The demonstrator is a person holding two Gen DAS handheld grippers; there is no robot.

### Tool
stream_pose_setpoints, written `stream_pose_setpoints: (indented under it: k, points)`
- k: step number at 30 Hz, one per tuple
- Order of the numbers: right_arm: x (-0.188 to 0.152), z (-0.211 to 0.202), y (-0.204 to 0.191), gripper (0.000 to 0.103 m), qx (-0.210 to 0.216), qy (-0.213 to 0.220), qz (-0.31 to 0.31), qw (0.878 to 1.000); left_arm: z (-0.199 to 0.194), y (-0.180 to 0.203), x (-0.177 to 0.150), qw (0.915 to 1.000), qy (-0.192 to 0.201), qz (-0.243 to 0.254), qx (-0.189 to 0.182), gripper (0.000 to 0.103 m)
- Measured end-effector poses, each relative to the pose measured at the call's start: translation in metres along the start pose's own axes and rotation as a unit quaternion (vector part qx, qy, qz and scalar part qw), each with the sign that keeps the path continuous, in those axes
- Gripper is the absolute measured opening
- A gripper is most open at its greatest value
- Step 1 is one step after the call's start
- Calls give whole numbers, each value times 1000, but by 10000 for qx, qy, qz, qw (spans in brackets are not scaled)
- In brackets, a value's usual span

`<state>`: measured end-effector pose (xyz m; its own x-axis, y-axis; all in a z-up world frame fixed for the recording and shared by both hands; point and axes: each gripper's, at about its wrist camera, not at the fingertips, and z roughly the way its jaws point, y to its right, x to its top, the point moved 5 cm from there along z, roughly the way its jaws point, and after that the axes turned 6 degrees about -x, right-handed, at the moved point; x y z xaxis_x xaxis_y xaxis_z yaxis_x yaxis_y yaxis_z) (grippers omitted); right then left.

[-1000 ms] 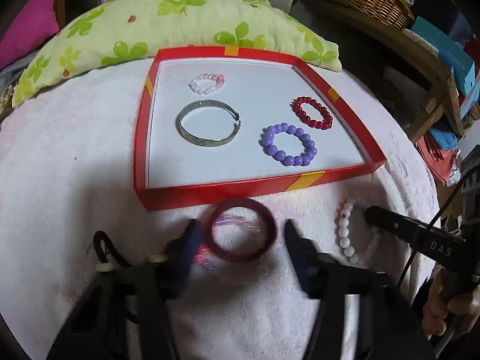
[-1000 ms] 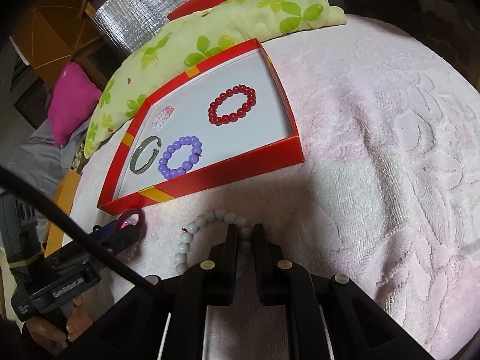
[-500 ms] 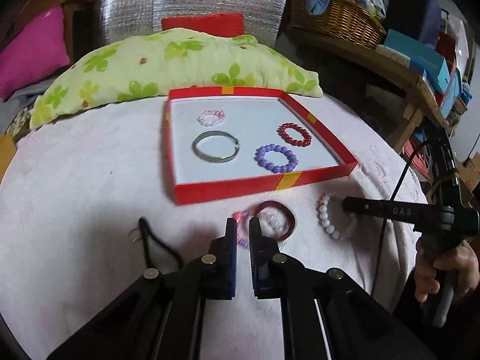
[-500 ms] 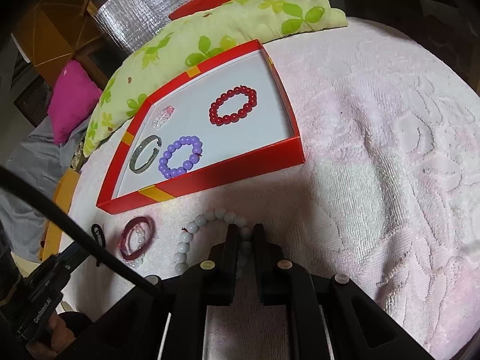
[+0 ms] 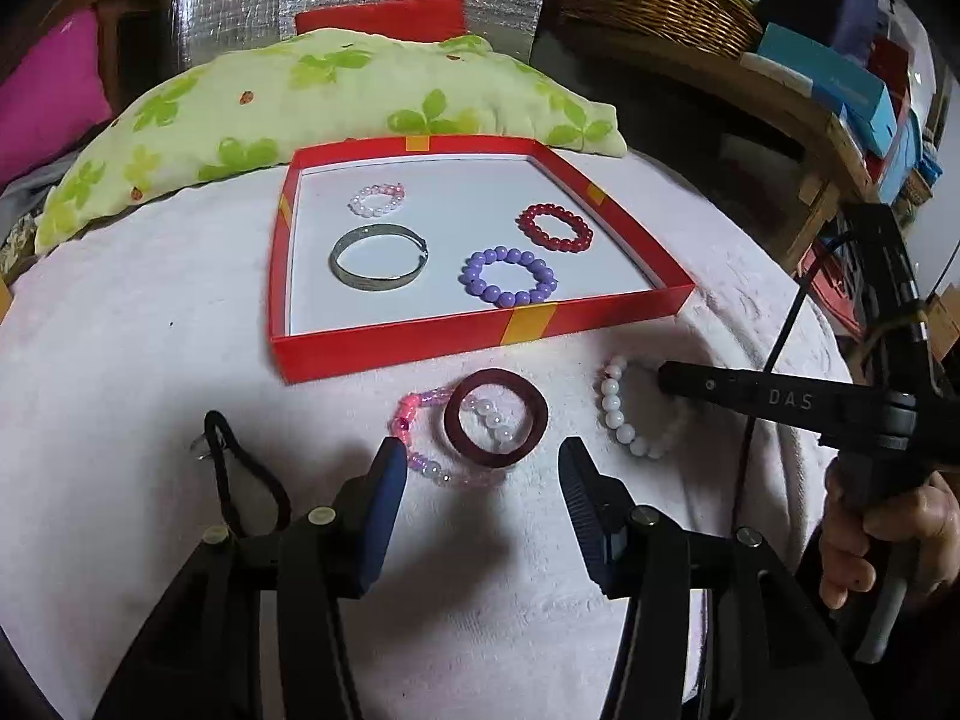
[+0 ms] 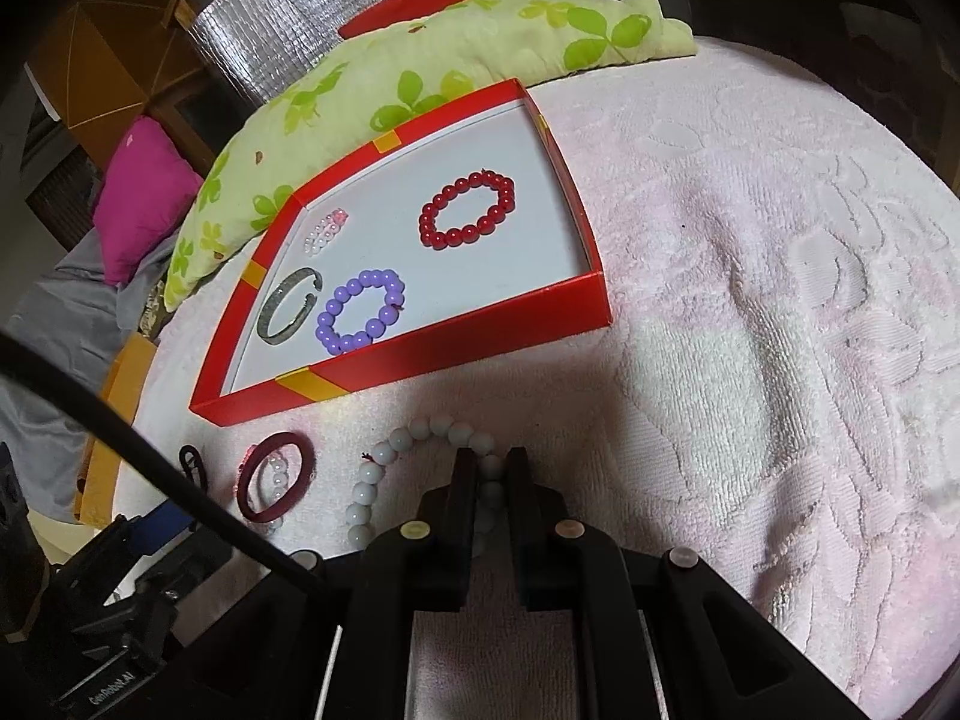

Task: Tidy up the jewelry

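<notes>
Pink towelling [image 5: 120, 360] covers the bed, with a red tray [image 5: 480, 339] at its far side. Half a second ago the left gripper [image 5: 477, 471] was closed; now its jaws stand apart, ready for the maroon bangle [image 5: 497, 418]. The right gripper [image 6: 491, 468] stays clamped on the white bead bracelet [image 6: 384, 456]. Four bracelets lie in the tray; three wait outside, plus one black hair tie [image 5: 240, 462].

Pale pink towel [image 5: 150, 372], red tray [image 5: 480, 339], maroon bangle [image 5: 497, 418], white bead bracelet [image 5: 618, 414], black hair tie [image 5: 240, 468]
</notes>
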<state>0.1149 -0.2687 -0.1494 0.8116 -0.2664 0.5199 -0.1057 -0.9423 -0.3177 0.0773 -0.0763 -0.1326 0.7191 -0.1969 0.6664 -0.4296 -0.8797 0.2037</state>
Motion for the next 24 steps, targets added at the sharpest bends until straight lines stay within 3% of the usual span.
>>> stream_pose_setpoints:
  k: [6,11,12,14,16,24]
  points:
    - [-1,-1,1,11,-3,-10,-11,10000,7,-15,2,9993,-75,-370,15,54]
    - [-1,-1,0,11,-22,-2,-24,10000,13,-3,9,9999,-14,-19,134,52]
    - [-1,-1,0,11,-24,-2,-25,10000,15,0,10,9998,-51,76,170,50]
    - [-1,0,-1,11,-32,1,-40,10000,22,2,11,9997,-147,162,109,26]
    - [-1,0,-1,11,-42,7,-57,10000,28,2,11,9995,-260,185,56,15]
    - [-1,0,-1,11,-15,-1,-45,10000,27,-2,3,9995,-257,200,-54,6]
